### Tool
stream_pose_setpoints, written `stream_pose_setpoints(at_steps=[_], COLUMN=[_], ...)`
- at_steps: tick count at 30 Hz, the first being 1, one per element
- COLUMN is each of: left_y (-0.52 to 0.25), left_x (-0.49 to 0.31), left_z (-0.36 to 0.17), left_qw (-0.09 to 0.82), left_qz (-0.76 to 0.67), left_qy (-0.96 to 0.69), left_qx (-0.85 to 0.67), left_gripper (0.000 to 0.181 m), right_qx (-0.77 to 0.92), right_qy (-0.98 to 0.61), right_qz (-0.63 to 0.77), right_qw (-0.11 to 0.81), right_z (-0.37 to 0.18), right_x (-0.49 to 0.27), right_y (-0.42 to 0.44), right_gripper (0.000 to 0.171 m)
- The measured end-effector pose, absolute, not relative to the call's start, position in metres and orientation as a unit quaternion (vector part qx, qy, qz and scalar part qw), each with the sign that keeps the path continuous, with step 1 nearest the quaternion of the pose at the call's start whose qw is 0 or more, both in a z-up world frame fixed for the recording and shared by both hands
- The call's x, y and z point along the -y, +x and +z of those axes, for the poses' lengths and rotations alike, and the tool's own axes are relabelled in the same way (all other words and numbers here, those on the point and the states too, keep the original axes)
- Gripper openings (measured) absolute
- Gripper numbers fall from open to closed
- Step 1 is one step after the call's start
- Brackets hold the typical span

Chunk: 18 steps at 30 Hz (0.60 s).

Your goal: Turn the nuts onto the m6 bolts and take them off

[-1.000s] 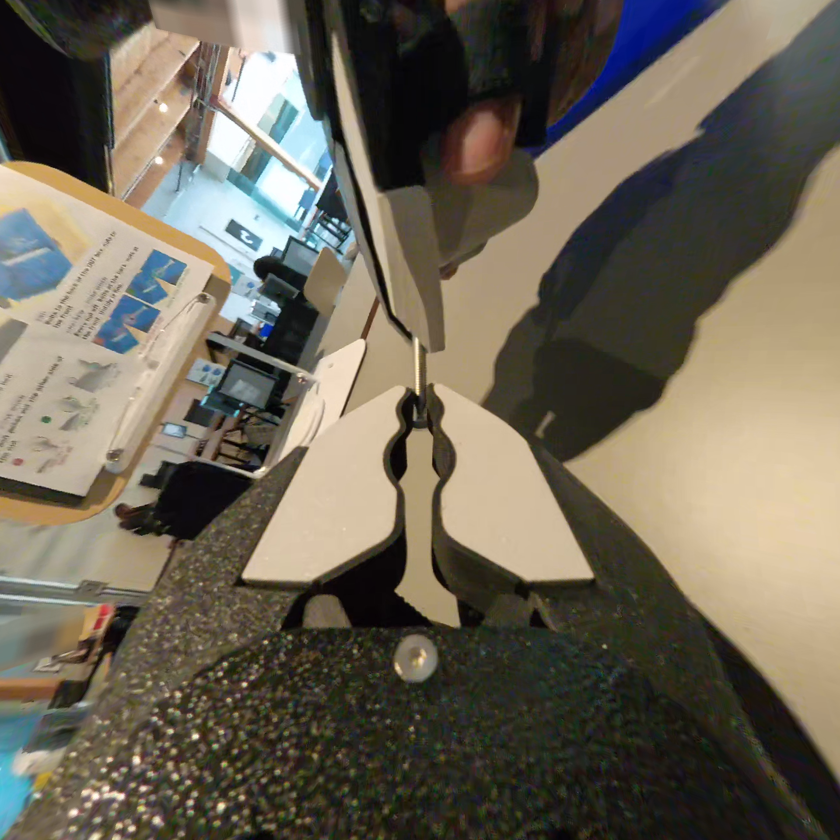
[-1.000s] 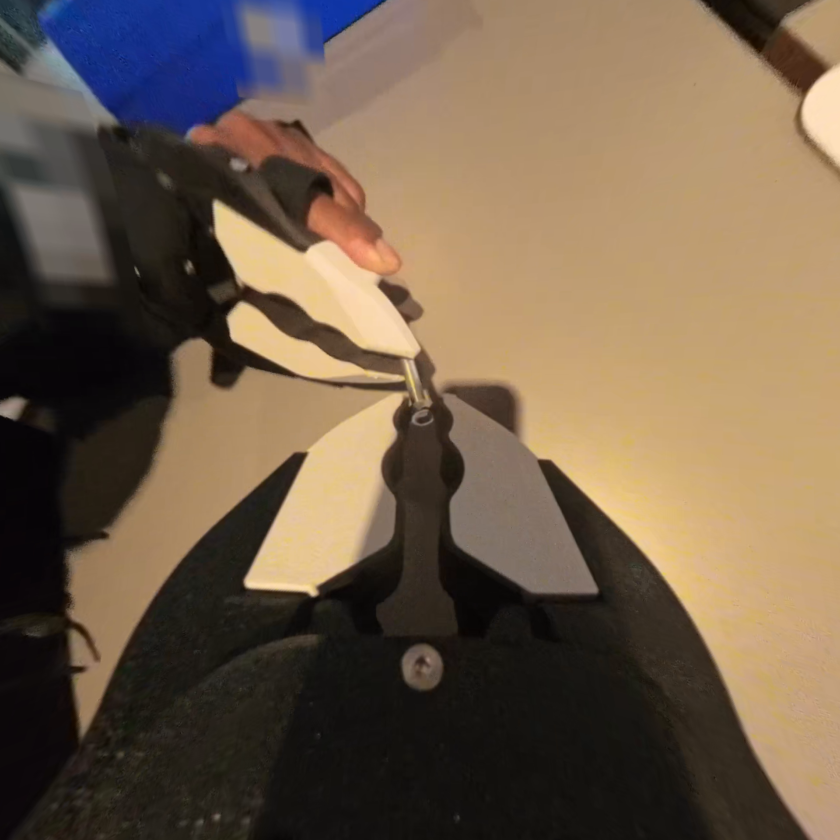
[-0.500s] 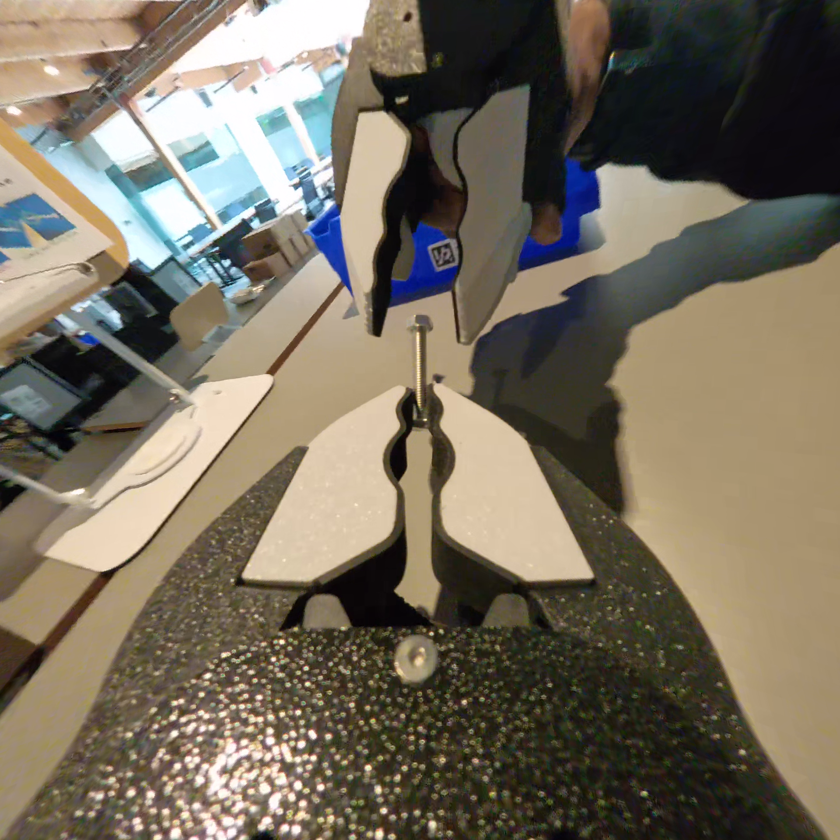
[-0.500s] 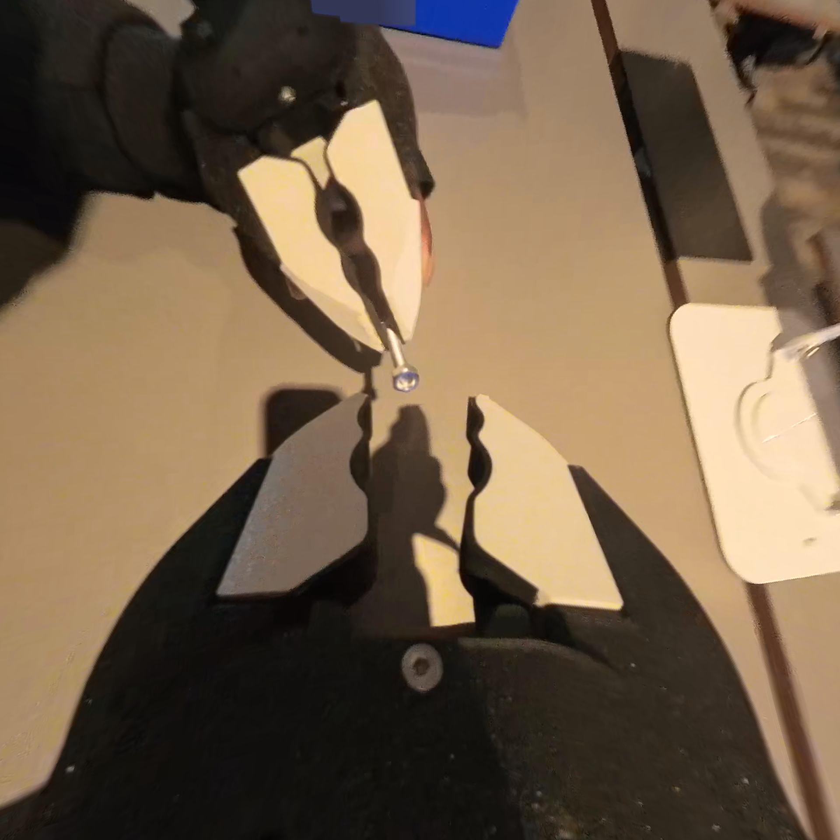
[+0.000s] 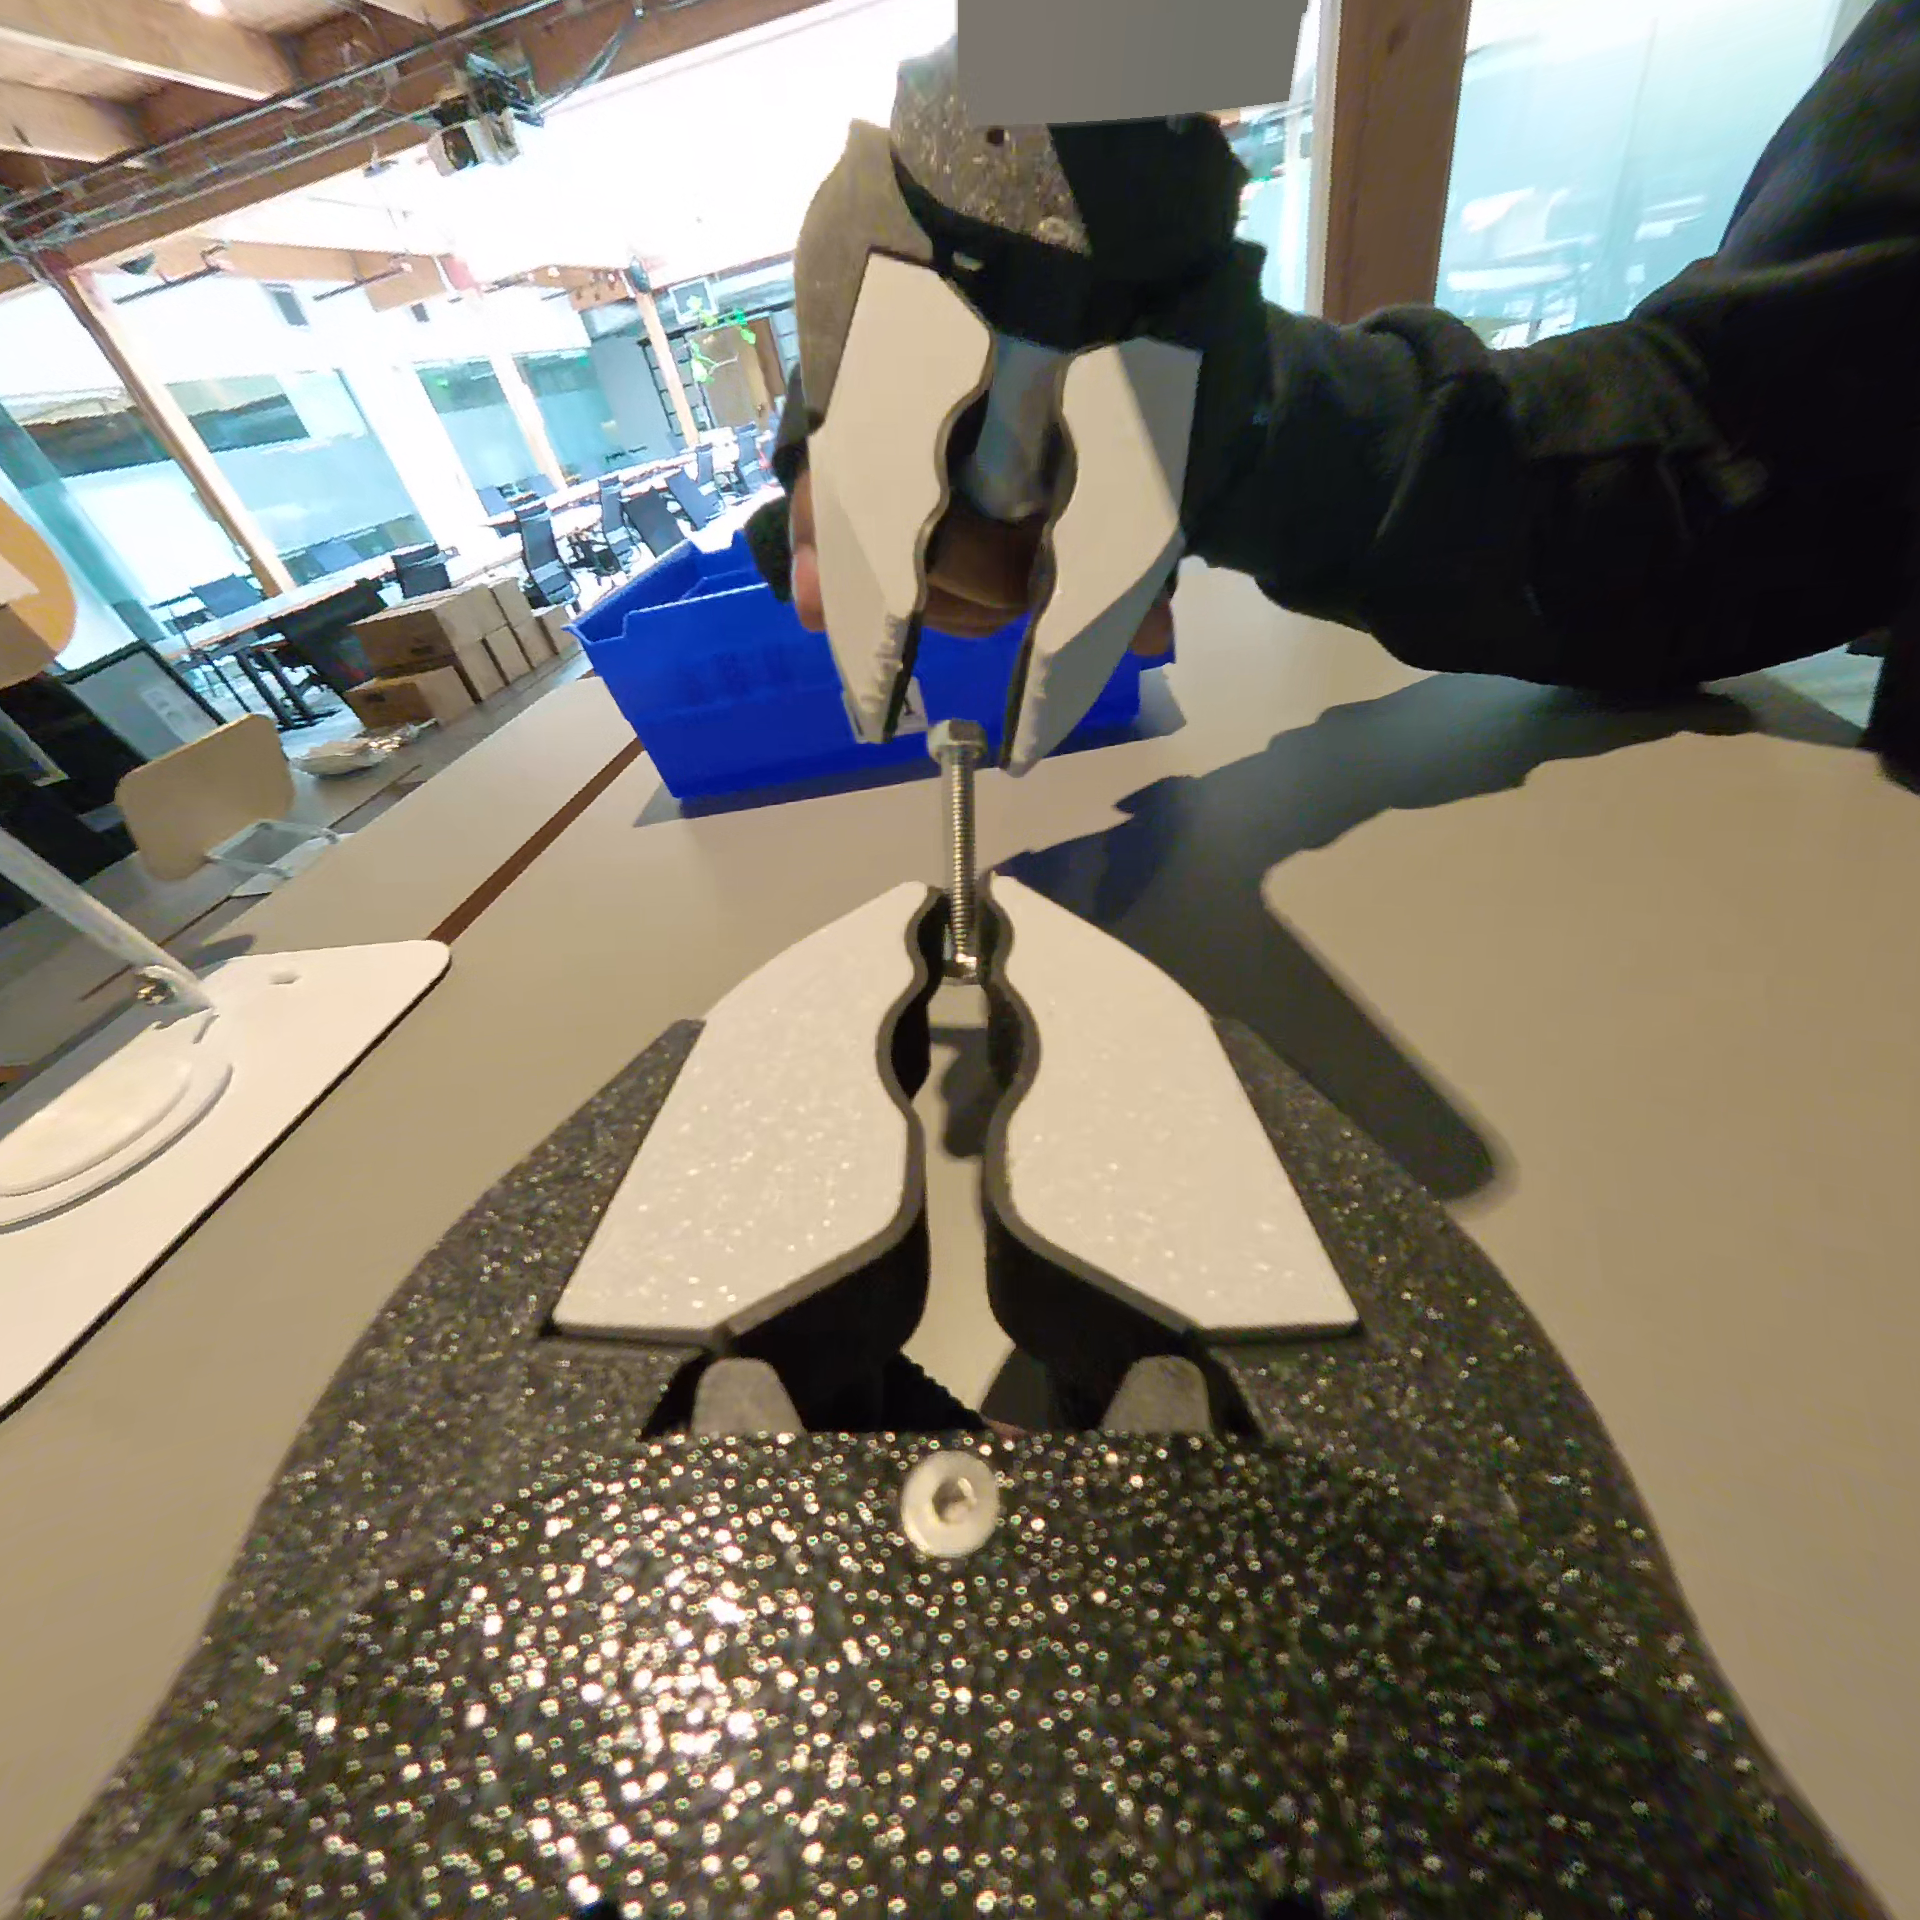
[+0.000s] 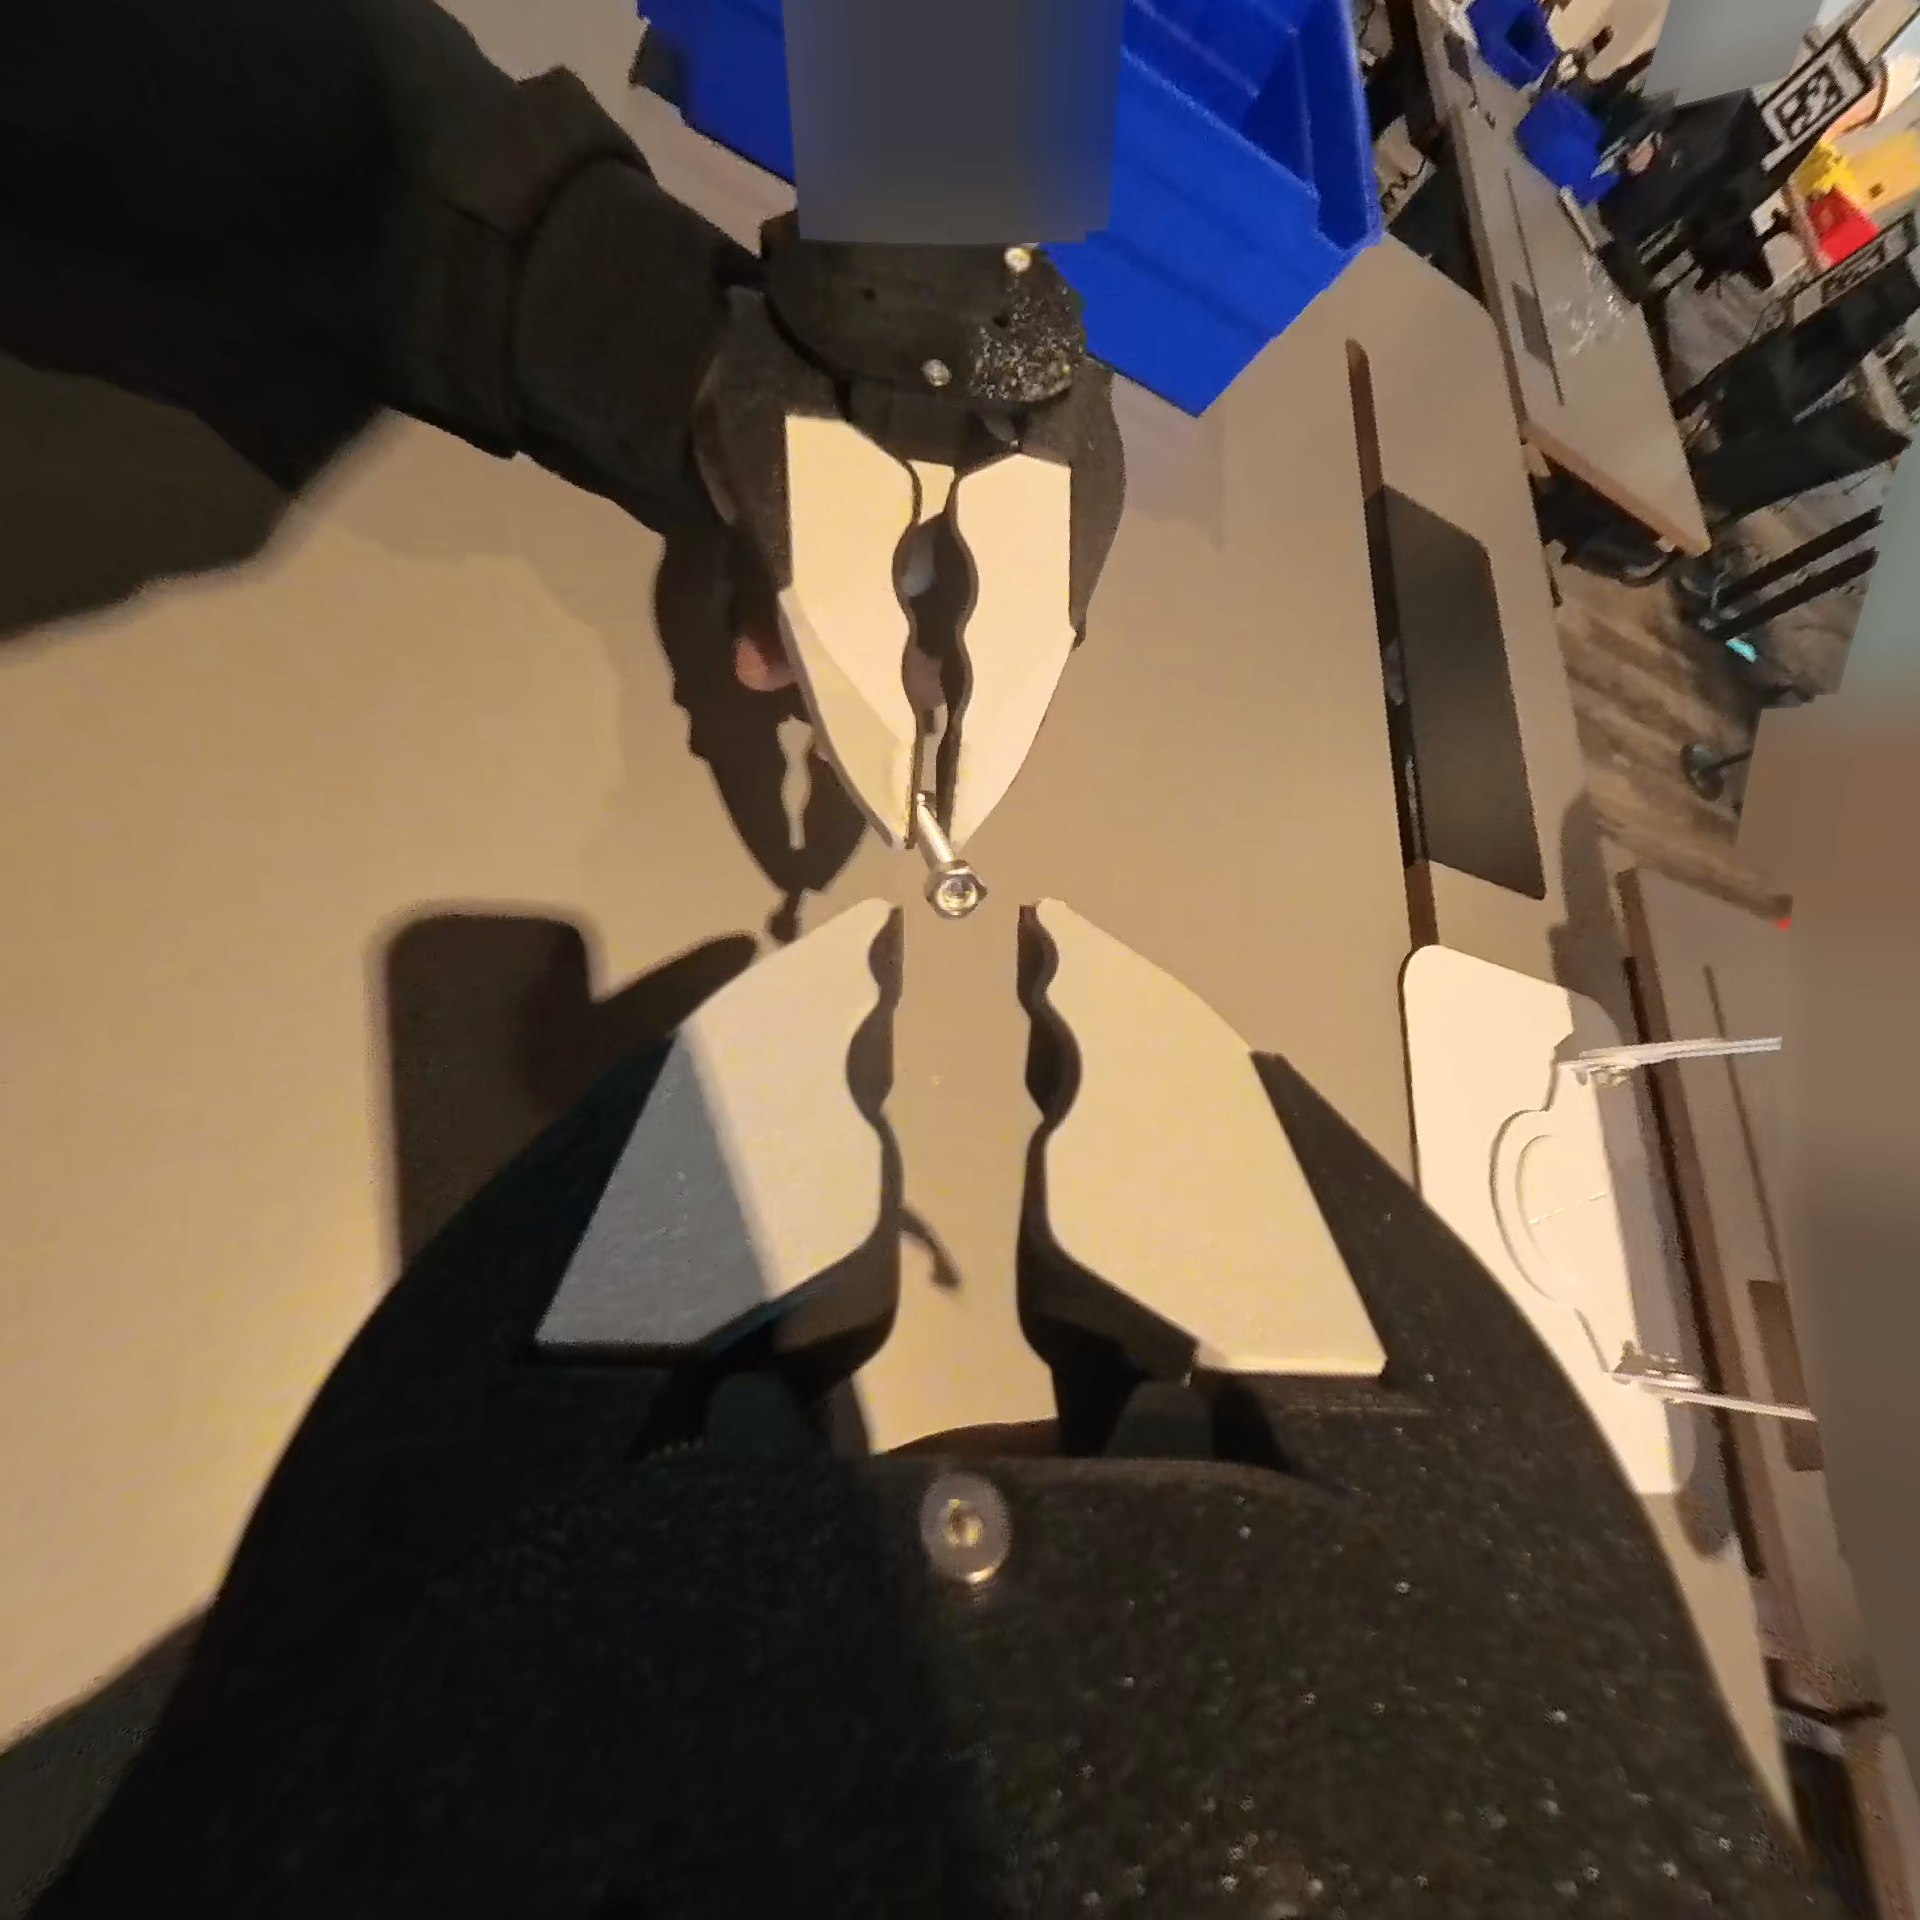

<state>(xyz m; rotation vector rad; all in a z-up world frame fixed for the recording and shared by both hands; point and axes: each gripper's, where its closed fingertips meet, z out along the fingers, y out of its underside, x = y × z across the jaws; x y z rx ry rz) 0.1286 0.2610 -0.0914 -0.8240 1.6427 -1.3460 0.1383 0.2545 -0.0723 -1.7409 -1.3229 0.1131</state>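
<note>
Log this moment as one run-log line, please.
left gripper: shut on bolt | right gripper: open, straddling nut at bolt tip | table: blue bin behind

Bolt (image 5: 958, 831) bright threaded metal; left gripper (image 5: 958, 914) body speckled rough black plastic, pads (image 5: 769, 1122) matt grainy white; bin (image 5: 727, 675) glossy blue plastic; table (image 5: 1558, 987) smooth matt.

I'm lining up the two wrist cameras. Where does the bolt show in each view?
Left wrist view: the bolt stands upright at centre, its lower end clamped in the left tongs, its top between the open right tongs.
Right wrist view: seen end-on, just above centre, sticking out of the left tongs.
Shared landmark: the blue bin.
</note>
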Motion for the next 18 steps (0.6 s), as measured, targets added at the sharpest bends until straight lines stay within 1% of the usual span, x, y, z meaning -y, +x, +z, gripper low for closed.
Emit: stream_pose_setpoints(at_steps=[3, 8, 10, 12, 18], left_y=[0.127, 0.126, 0.126, 0.127, 0.135], left_x=[-0.255, -0.25, -0.248, -0.249, -0.262], left_z=[-0.094, -0.098, -0.1, -0.101, -0.109], left_qw=[0.403, 0.385, 0.379, 0.382, 0.431], left_qz=[-0.538, -0.537, -0.535, -0.528, -0.466], left_qy=[-0.323, -0.32, -0.319, -0.324, -0.34], left_qx=[-0.666, -0.679, -0.684, -0.686, -0.694], left_gripper=[0.005, 0.005, 0.005, 0.005, 0.005], right_qx=[0.56, 0.585, 0.588, 0.588, 0.517], right_qy=[-0.697, -0.683, -0.685, -0.69, -0.78], right_qz=[0.026, 0.035, 0.021, 0.013, 0.028], right_qw=[0.448, 0.435, 0.43, 0.422, 0.352], right_z=[-0.077, -0.082, -0.085, -0.088, -0.105], right_x=[-0.251, -0.242, -0.244, -0.245, -0.253], right_y=[0.138, 0.132, 0.133, 0.133, 0.147], right_gripper=[0.02, 0.019, 0.016, 0.011, 0.011])
